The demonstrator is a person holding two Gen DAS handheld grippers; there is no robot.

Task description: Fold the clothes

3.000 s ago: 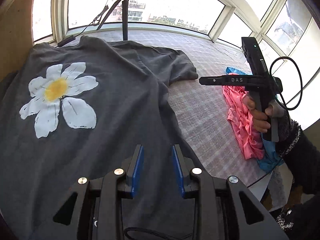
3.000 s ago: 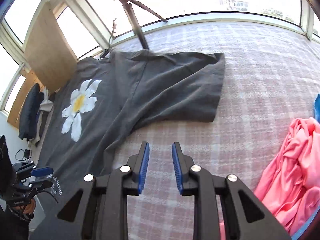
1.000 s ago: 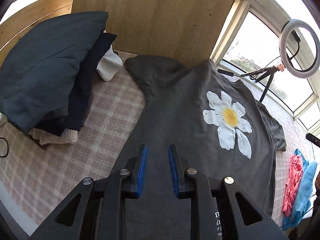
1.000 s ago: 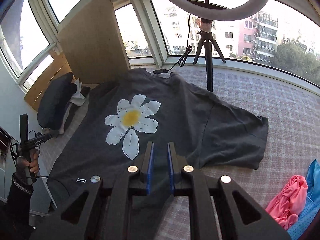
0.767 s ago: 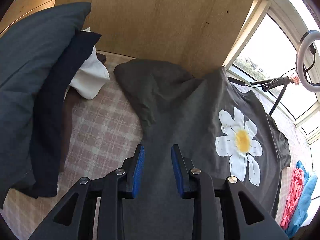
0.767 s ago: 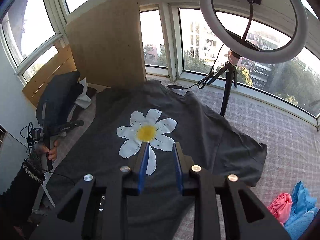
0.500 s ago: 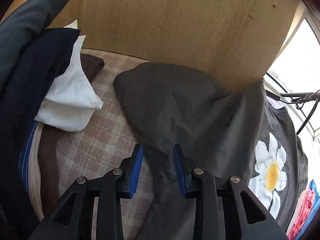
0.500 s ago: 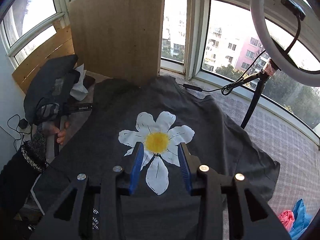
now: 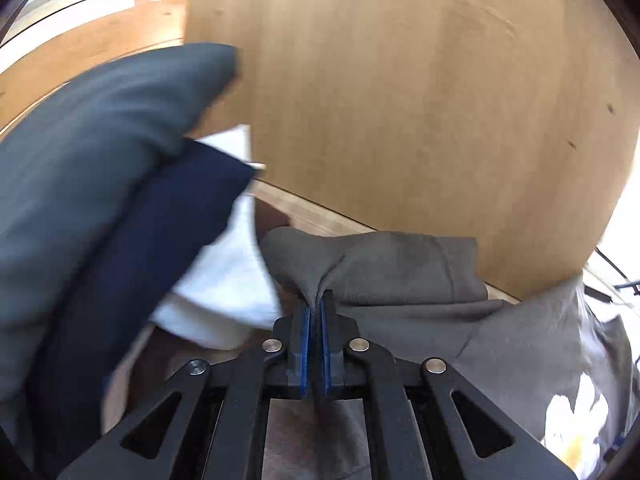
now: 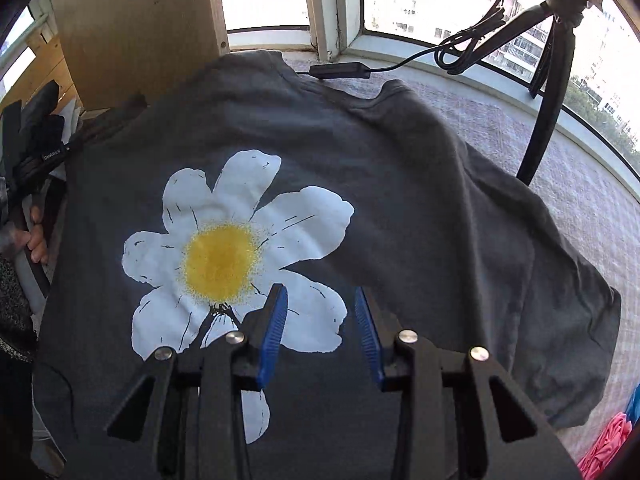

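A dark grey T-shirt lies spread face up beneath the right tool, its large white daisy print with a yellow centre just ahead of the spread blue pads. One short sleeve lies flat off to the tool's right. The other sleeve is bunched, a ridge of its cloth pinched up between the left tool's closed pads (the fabric tents upward there).
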